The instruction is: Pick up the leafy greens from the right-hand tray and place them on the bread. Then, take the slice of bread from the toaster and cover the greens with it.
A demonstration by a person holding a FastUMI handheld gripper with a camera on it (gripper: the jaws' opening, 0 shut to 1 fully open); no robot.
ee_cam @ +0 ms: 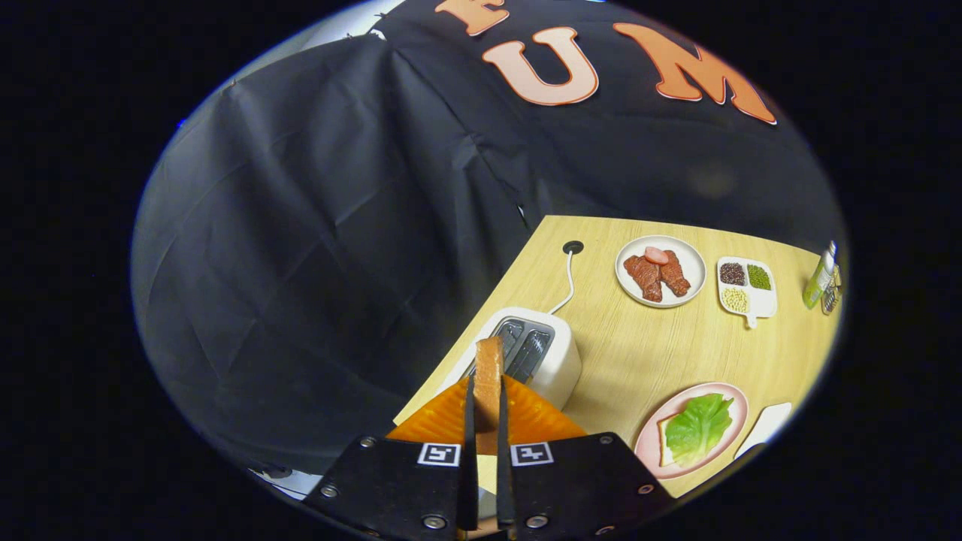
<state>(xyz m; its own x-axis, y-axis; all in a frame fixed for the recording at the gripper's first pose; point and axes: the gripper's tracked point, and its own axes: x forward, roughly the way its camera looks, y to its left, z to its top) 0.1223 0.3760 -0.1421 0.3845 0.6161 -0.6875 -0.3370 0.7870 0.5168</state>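
We see our black two-finger gripper [485,421] clamped on a thin orange-brown slice of bread [488,376], held on edge between both orange-backed fingers [443,419]. Just beyond it stands the white two-slot toaster [549,361] on the pale wooden table [646,346], its white cord running back to a round black hole. To the right, a pink round plate [652,439] holds a bread slice with a green lettuce leaf [699,428] on it. Farther off sit a white plate of brown meat slices [660,270] and a white divided dish of beans [745,285].
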